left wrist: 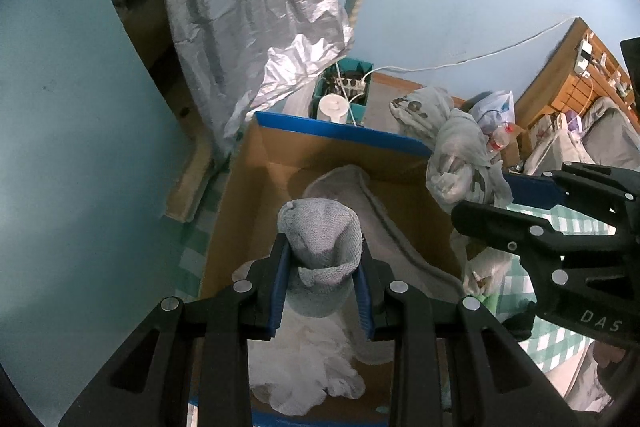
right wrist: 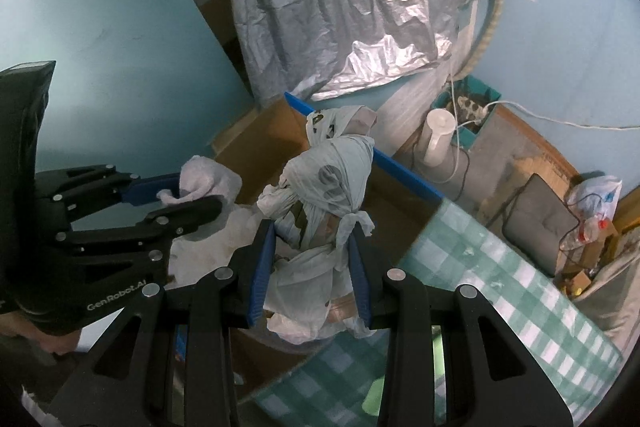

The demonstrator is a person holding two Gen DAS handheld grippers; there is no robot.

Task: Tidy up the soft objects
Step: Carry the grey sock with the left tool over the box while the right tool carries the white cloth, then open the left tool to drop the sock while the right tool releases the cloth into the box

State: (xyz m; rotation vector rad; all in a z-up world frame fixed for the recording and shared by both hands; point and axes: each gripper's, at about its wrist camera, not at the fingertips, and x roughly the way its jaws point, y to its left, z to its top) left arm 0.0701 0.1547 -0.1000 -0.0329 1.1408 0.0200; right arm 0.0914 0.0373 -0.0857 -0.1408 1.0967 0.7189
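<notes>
Two grippers, both loaded, both over the cardboard box (left wrist: pixel 256 163). Left gripper (left wrist: pixel 323 291) has its jaws partly closed, blue pads clamped on a rolled grey knit cloth (left wrist: pixel 320 243); the roll sticks up past the fingertips and hangs above the box interior, roughly over its middle. Right gripper (right wrist: pixel 312 267) is likewise partly closed, pinching a knotted pale plastic-bag bundle (right wrist: pixel 328 187) with dark print; the bundle stands above the pads and a loose tail droops below them. In the left wrist view the bundle sits over the box's right wall, near the far right corner. Inside the box: a grey towel (left wrist: pixel 372 203) lying along the floor toward the right wall, and white gauzy fabric (left wrist: pixel 308 371) bunched at the near edge. Box rim has blue tape (left wrist: pixel 340 129) along the far edge. Box sits on a green-and-white checked cloth (right wrist: pixel 500 287), whose bare part runs off past the box's right side. Silver crinkled sheet (left wrist: pixel 256 7) hangs behind the far edge
</notes>
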